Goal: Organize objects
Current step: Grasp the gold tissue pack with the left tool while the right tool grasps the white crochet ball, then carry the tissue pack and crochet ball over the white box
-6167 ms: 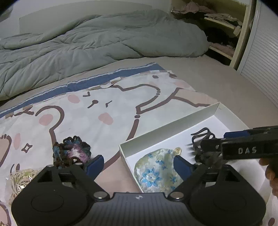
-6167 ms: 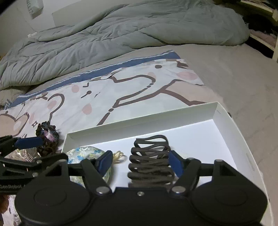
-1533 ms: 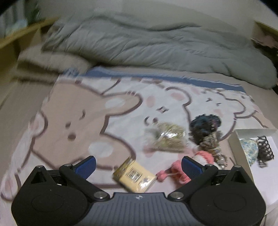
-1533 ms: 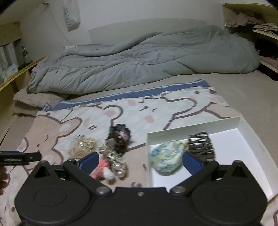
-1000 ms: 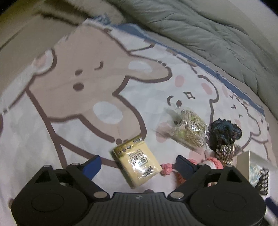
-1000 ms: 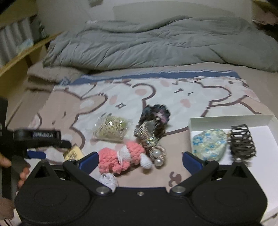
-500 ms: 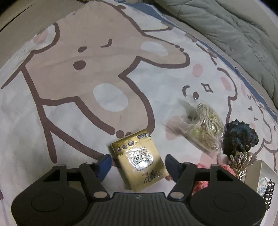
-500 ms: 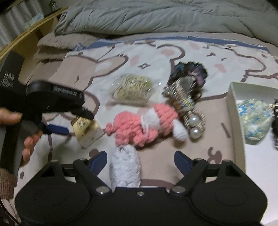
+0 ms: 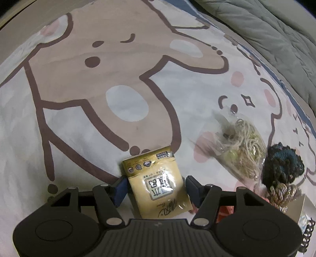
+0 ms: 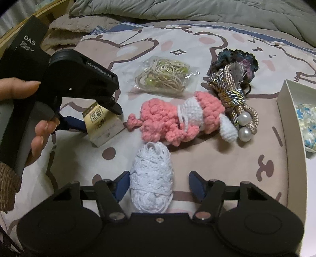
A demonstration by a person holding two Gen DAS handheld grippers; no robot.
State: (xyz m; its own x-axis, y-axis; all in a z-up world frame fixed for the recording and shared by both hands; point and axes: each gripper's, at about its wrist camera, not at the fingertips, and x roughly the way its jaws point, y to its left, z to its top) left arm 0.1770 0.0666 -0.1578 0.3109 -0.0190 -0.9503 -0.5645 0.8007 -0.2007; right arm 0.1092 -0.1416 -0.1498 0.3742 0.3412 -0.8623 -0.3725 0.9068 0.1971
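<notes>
Spread over the bed is a cartoon-bear blanket [image 9: 122, 83], with a grey duvet [image 10: 197, 9] bunched at its far edge. Near the blanket's middle a gold packet [image 9: 158, 183] is bracketed by the left gripper [image 9: 156, 186]; its jaws are set close on either side, though real contact cannot be judged from the wrist view. Just right of the packet, a white crocheted piece [image 10: 152, 181] is framed by the spread right gripper [image 10: 160, 184], apparently touched by the left pad only. Beyond the packet are seen a bag of cords [image 10: 164, 77], a pink knitted toy [image 10: 173, 122], a braided tassel with pearls [image 10: 235, 98] and a dark scrunchie [image 10: 243, 59]. Farthest right of the packet, a white box [image 10: 284, 110] is seen holding a floral pouch [image 10: 306, 122].
</notes>
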